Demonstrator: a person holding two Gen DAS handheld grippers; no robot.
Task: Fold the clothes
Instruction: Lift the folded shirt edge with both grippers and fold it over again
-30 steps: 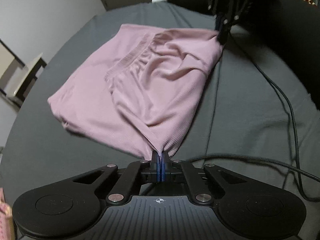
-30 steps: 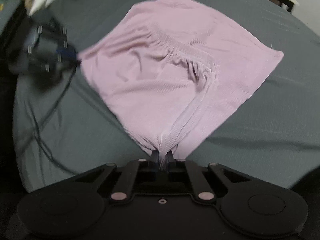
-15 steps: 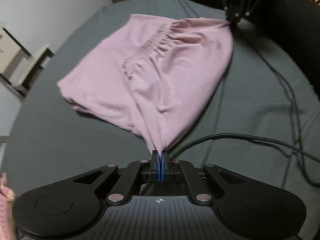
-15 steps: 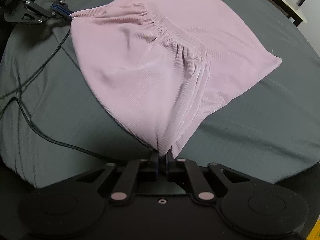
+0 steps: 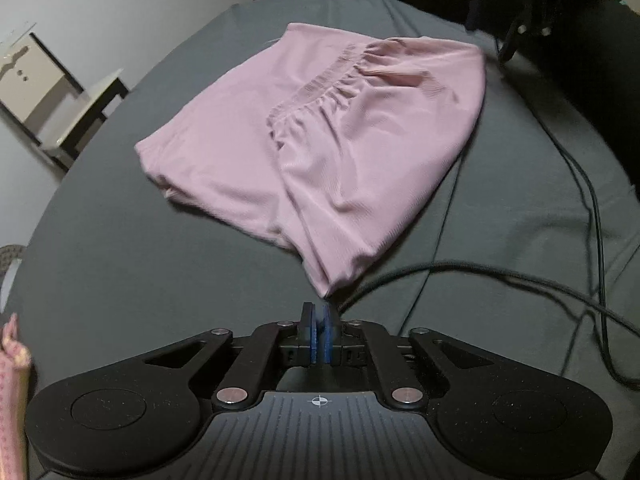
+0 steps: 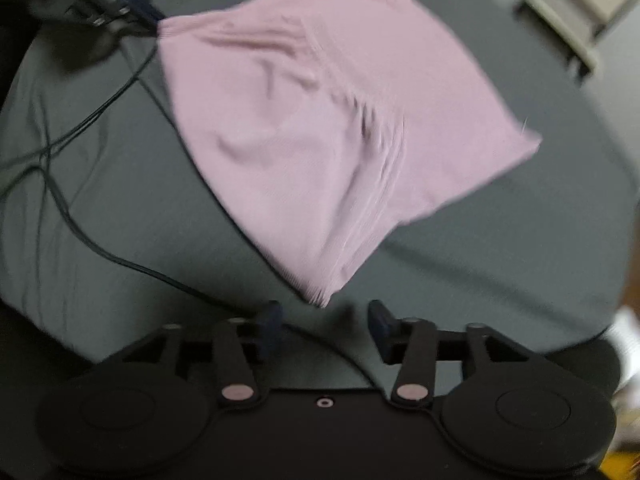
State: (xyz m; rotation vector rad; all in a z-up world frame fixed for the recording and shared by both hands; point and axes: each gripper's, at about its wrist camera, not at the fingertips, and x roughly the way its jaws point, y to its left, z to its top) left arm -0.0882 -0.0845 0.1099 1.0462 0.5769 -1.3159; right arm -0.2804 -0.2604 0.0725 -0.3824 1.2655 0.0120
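Note:
Pink ribbed shorts [image 5: 320, 140] with a gathered elastic waistband lie folded over on a dark grey sheet [image 5: 140, 280]. In the left wrist view my left gripper [image 5: 319, 318] is shut, and the near corner of the shorts meets its blue pads. In the blurred right wrist view my right gripper [image 6: 326, 322] stands open, its fingers apart and nothing between them. The corner of the shorts [image 6: 320, 296] lies just ahead of it. The left gripper [image 6: 140, 4] shows at the far corner there. The right gripper [image 5: 506, 46] shows dark and blurred beside the far corner.
Black cables [image 5: 520, 276] run over the sheet right of the shorts, also the cables [image 6: 80, 232]. A small side table [image 5: 80, 120] stands beyond the left edge. A person's dark clothing [image 5: 580, 60] fills the far right. A patterned pink cloth [image 5: 12, 380] shows at lower left.
My right gripper has opened and let go of its corner of the shorts, which now lies on the sheet. The shorts have slackened and both grippers have drawn back a little.

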